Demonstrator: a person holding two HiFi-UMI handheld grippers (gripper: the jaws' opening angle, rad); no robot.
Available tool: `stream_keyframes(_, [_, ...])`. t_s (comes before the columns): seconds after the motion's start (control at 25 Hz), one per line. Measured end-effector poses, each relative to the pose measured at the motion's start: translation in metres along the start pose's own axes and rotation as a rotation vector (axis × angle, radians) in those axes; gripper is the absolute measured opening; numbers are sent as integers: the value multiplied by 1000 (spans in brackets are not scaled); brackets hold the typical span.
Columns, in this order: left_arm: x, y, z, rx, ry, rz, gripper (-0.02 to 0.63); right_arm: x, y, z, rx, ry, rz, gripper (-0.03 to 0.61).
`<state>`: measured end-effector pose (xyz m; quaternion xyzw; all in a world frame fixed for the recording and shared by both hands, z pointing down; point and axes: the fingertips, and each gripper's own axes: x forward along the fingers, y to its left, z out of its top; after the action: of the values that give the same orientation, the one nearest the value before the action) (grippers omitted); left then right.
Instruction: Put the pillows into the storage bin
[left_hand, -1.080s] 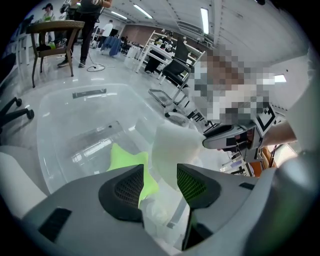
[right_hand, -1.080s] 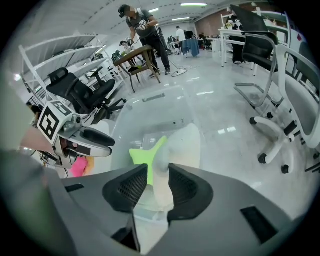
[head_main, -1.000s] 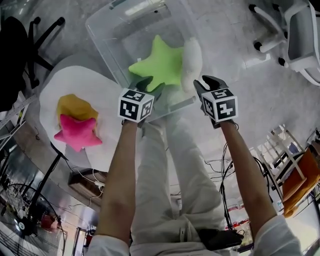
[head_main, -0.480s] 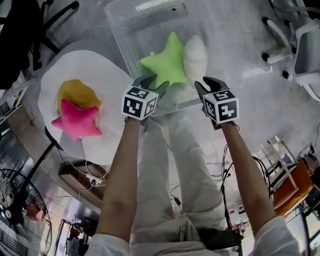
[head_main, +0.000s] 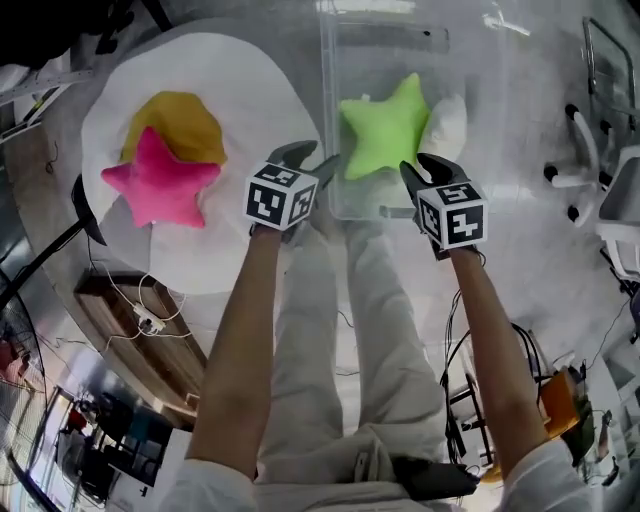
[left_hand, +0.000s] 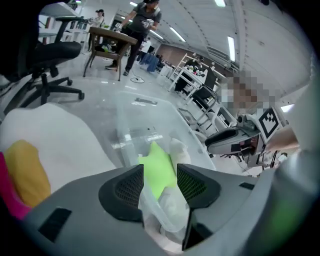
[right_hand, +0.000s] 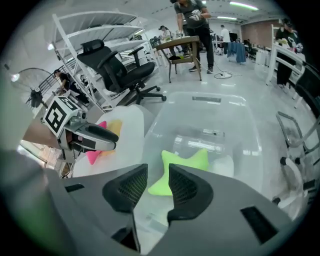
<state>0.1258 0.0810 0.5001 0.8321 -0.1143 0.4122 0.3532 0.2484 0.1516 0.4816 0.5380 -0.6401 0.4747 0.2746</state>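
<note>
The clear storage bin (head_main: 326, 100) stands on the floor beside a white round table (head_main: 240, 80). A green star pillow (head_main: 383, 125) and a white pillow (head_main: 447, 125) lie inside it. On the table, a pink star pillow (head_main: 160, 185) leans on a yellow pillow (head_main: 175, 120). My left gripper (head_main: 308, 158) hovers open and empty over the bin's near left corner. In the left gripper view, that gripper (left_hand: 160, 182) shows the corner and the green star (left_hand: 157, 167) through its gap. My right gripper (head_main: 422, 170) hangs over the bin's near side, narrowly open and empty.
Office chairs stand around: one right of the bin (head_main: 610, 200) and a black one (right_hand: 117, 70) beyond the table. A wooden shelf with cables (head_main: 130, 320) sits below the table's near edge. People and desks fill the far background. The holder's legs are just behind the bin.
Both grippers have slid left along the bin's near side toward the table, rolling as they go. The head view has swung, so the bin now looks square. The jaw gaps look the same.
</note>
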Motion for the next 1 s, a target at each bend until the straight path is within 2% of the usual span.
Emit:
stream_keyframes(0.4, [-113,121,-76,-222,-133,140,219,71,138,52,-249,79,96,144])
stream_keyframes(0.56, [-155,164,-98,-280,-207,260,219,100,185,74,-342,97,132,146])
stream_keyframes(0.8, [-220,229,-136,-412,-306,439,225,134,251,103,-441,102,184,172])
stream_keyframes(1.0, [-256,262,-181,-531,-349,516,245,157,300,109,-524,114,229,206])
